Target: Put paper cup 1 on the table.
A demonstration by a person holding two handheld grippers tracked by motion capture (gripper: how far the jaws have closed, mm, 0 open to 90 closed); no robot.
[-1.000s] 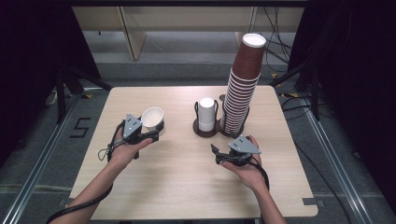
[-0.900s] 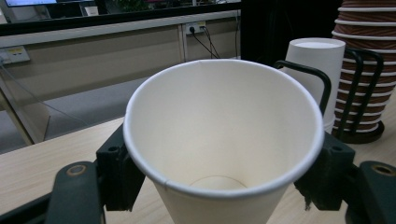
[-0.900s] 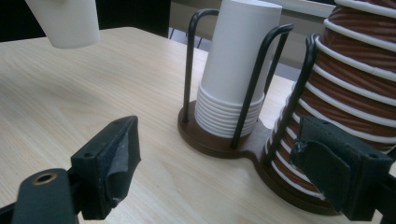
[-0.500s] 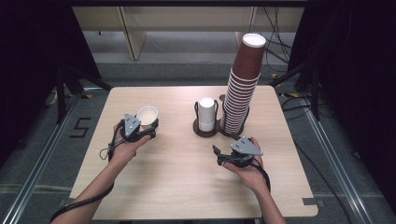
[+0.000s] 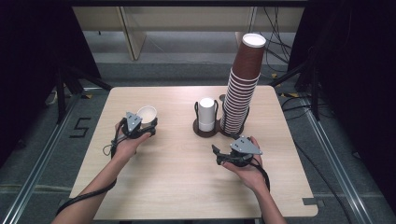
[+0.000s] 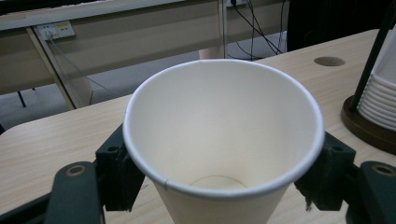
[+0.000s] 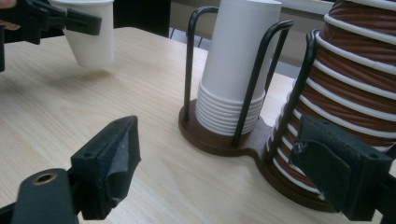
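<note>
High view, left tongs (image 5: 145,125) clamping white paper cup (image 5: 146,114), right tongs (image 5: 218,155) spread wide, empty.

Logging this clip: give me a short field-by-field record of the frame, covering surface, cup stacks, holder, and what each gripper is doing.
surface: light wooden table
holder: dark two-slot cup holder with wire uprights
white stack: white cups, short, in left slot
brown stack: brown cups, tall, in right slot
left gripper: shut on a single white cup, upright, held off the table
right gripper: open, empty, jaws pointed toward the holder
</note>
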